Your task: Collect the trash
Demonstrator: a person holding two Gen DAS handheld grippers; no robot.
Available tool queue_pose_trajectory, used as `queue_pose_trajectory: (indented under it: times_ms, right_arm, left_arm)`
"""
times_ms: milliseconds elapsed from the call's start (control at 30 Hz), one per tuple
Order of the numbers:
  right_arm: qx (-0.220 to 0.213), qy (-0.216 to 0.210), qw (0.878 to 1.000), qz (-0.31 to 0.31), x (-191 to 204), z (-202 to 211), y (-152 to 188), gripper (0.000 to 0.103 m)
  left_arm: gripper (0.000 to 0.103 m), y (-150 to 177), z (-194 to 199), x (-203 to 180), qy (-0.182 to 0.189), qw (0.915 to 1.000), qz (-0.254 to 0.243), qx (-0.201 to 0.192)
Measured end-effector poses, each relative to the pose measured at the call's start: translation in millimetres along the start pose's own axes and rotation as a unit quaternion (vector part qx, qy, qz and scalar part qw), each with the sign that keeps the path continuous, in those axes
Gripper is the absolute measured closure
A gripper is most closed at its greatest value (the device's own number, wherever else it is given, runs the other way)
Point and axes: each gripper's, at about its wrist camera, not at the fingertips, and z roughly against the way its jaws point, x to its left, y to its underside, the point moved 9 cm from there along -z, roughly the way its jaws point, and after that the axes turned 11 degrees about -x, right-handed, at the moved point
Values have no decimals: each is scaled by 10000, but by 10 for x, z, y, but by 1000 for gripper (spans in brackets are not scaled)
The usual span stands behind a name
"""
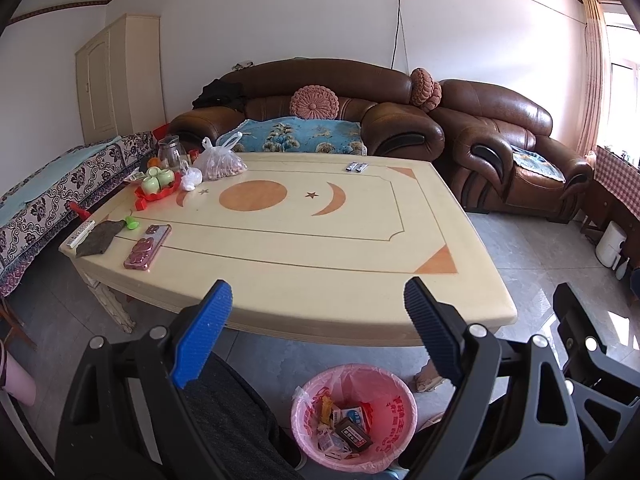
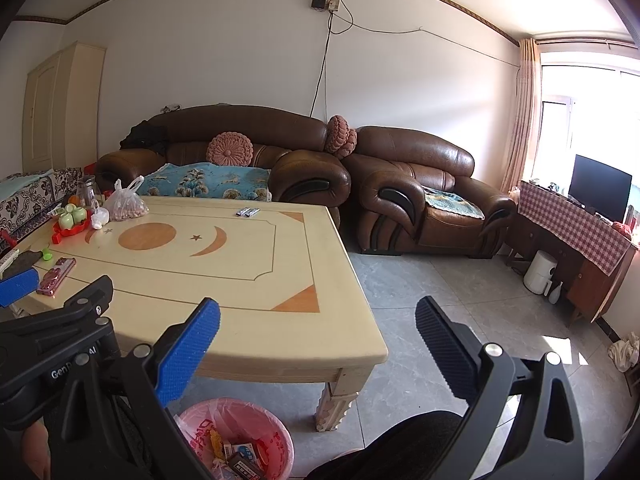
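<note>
A pink trash bin [image 1: 396, 412] lined with a pink bag stands on the floor at the table's near edge, with several small boxes and wrappers inside; it also shows in the right wrist view [image 2: 264, 428]. Two small silver wrappers [image 1: 356, 167] lie on the far side of the cream table [image 1: 320, 288], also in the right wrist view [image 2: 247, 212]. My left gripper [image 1: 318, 312] is open and empty above the bin. My right gripper [image 2: 318, 340] is open and empty, over the table's near right corner.
At the table's left end are a pink phone [image 1: 147, 246], a dark cloth [image 1: 98, 237], a remote [image 1: 80, 233], a red tray with green cups [image 1: 158, 182], a bag of nuts [image 1: 220, 164] and a glass jug [image 1: 170, 152]. Brown sofas [image 1: 320, 120] stand behind. Tiled floor [image 2: 440, 300] lies to the right.
</note>
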Motion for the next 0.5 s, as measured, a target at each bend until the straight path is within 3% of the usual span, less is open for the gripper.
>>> queue_pose_trajectory:
  times_ms: [500]
  right_arm:
    - [-5,5,10000,18,-30,-12,6,7]
  left_arm:
    - [17,-9,-28,-17,4,10000,-65,57]
